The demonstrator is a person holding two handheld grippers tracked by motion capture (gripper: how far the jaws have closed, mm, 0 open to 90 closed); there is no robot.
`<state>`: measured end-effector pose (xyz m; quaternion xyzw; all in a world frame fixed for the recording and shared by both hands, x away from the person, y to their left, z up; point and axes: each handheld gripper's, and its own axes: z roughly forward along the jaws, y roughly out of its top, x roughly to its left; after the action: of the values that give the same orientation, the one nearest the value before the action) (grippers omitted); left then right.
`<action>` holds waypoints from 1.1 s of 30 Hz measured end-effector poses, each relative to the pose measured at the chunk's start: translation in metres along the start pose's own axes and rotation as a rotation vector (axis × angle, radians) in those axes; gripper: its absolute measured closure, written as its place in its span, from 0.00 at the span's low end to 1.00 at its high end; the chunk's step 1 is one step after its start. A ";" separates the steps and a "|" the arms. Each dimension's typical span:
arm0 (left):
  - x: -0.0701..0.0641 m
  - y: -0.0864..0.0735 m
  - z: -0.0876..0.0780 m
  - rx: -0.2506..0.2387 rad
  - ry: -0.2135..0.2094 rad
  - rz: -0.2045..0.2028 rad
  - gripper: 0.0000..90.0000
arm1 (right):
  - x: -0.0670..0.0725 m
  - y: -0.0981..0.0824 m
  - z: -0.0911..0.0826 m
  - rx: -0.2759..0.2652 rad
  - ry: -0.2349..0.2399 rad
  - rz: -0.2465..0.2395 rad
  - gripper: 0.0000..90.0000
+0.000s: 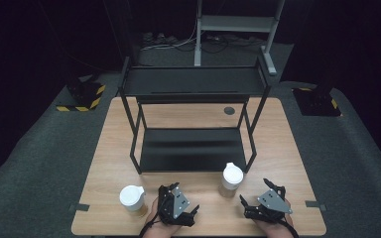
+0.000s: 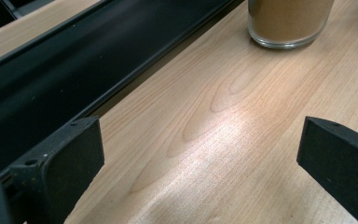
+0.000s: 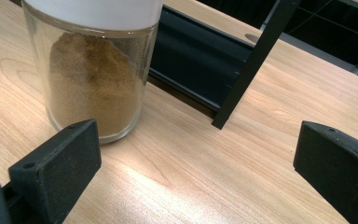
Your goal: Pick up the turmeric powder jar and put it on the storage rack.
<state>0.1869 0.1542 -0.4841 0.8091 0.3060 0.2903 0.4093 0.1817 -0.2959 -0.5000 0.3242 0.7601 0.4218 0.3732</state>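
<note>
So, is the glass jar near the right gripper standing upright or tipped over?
Upright. The jar stands on its base on the table, white lid on top, with brown powder settled in its lower part.

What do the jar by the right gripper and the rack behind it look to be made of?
Jar: clear glass by the look, with a thick glossy base rim and brown powder visible through it; its white lid looks like matte plastic. Rack: apparently black-coated metal, with thin square posts and a dull sheen on its shelf. Table: light wood or wood-look laminate, with visible grain.
</note>
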 end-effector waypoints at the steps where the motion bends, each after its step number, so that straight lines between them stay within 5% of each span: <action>1: 0.003 -0.001 0.000 -0.003 -0.004 -0.026 0.01 | 0.000 0.001 0.000 0.004 0.002 0.001 0.00; 16: 0.011 -0.004 -0.002 -0.019 -0.039 -0.052 0.01 | -0.004 0.001 0.001 0.007 0.007 0.036 0.00; 22: 0.019 -0.012 -0.004 -0.059 -0.071 -0.091 0.01 | -0.004 0.001 0.000 0.006 0.007 0.035 0.00; 33: 0.019 -0.005 -0.024 -0.148 -0.103 -0.097 0.01 | -0.004 0.002 0.001 0.013 0.008 0.029 0.00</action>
<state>0.1809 0.1822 -0.4724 0.7749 0.3010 0.2500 0.4965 0.1853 -0.2978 -0.4974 0.3360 0.7594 0.4237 0.3618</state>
